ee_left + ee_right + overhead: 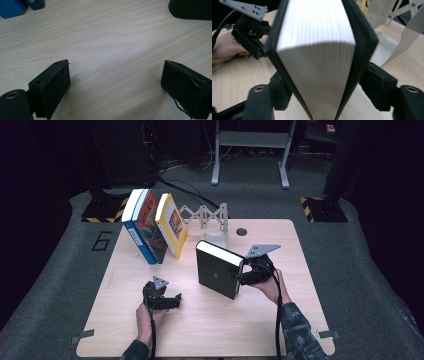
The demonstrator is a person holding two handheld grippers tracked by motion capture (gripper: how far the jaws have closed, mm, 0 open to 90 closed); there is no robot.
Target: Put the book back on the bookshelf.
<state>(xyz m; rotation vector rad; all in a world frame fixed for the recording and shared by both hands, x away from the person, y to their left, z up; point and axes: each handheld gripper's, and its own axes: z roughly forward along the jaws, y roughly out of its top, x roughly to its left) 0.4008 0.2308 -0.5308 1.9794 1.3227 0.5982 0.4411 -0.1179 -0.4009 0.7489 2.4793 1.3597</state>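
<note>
Right gripper view: right gripper jaws w/ black book between, pads loosened; left gripper spread, empty.

High view: dim room, the wooden table lit from above, surroundings nearly black, overall soft and low in detail. Left gripper view: even light, a pale sheen on the wood ahead of the jaws, faint shadows beneath them. Right gripper view: the book between the jaws is blurred, its page edges bright, background unfocused.
</note>
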